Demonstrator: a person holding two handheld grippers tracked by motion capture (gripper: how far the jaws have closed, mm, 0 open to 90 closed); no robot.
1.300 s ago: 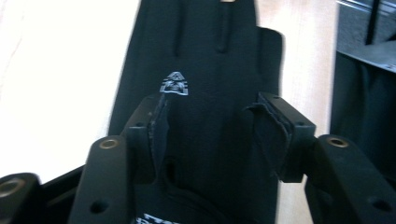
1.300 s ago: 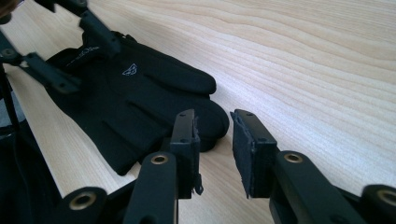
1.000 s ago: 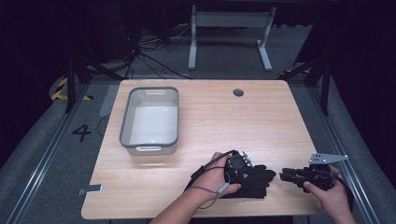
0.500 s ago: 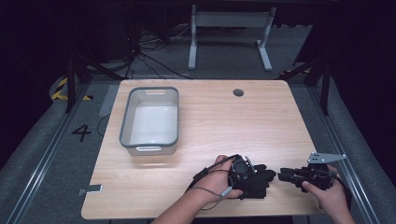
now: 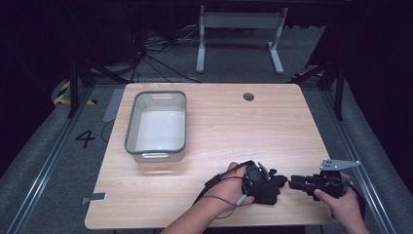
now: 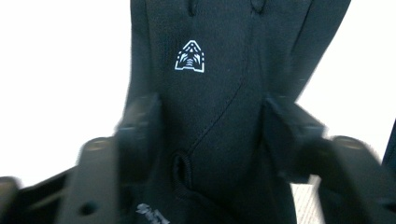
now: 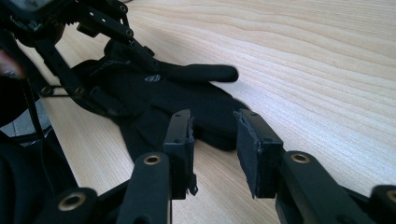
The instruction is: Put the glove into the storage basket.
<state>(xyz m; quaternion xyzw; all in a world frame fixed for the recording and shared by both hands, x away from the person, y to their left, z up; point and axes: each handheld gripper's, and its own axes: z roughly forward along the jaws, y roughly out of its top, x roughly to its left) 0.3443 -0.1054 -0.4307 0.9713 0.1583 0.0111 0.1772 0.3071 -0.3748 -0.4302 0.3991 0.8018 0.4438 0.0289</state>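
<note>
We are noting the left hand-held gripper [image 5: 263, 179] straddling a black glove [image 6: 219, 93], jaws parted, apparently to pin it; the right hand-held gripper [image 7: 212, 140] is waiting open just right of it, on the surface [image 5: 292, 131].

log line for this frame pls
left tool: over black glove, jaws astride | right tool: open beside glove | grey bin: empty

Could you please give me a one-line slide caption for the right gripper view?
Open right gripper approaches a black glove lying on the wooden table.
</note>
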